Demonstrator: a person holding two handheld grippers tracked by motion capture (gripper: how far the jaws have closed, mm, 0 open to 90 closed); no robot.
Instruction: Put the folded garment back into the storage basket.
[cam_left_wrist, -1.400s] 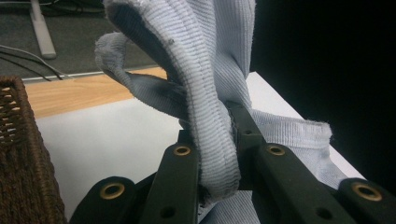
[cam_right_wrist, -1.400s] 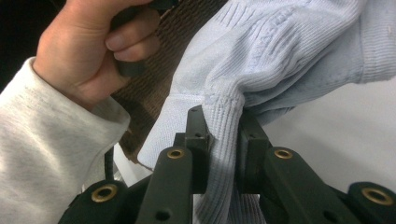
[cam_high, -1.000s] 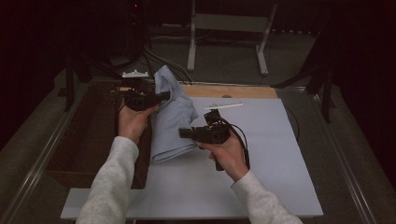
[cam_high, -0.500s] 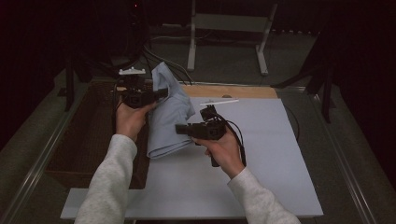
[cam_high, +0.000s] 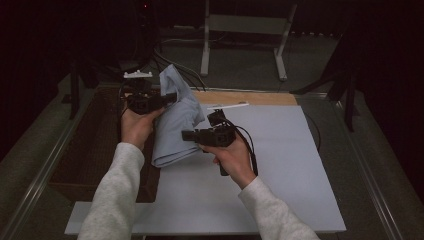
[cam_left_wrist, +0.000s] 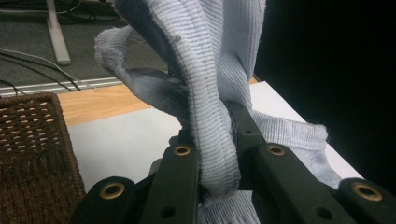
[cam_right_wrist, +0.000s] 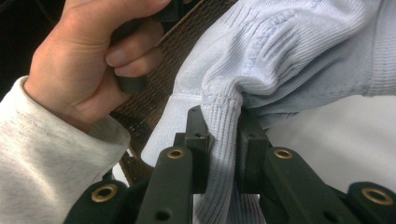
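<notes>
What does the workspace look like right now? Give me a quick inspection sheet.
Surface: white board on the table, wooden strip at its far edge.
Job's things: light blue ribbed garment, lifted at its far end, near end on the board.
Clutter: brown wicker basket at the left; a white stick near the strip.
Grippers: left hand-held gripper and right hand-held gripper each shut on the garment.
Cables: black cable trailing from the right one.
Surroundings: dark room, a metal stand beyond the table.

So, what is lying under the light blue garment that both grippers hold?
Under the garment lies the white board, with the wicker basket at its left edge. The surface directly below the cloth stays covered.
</notes>
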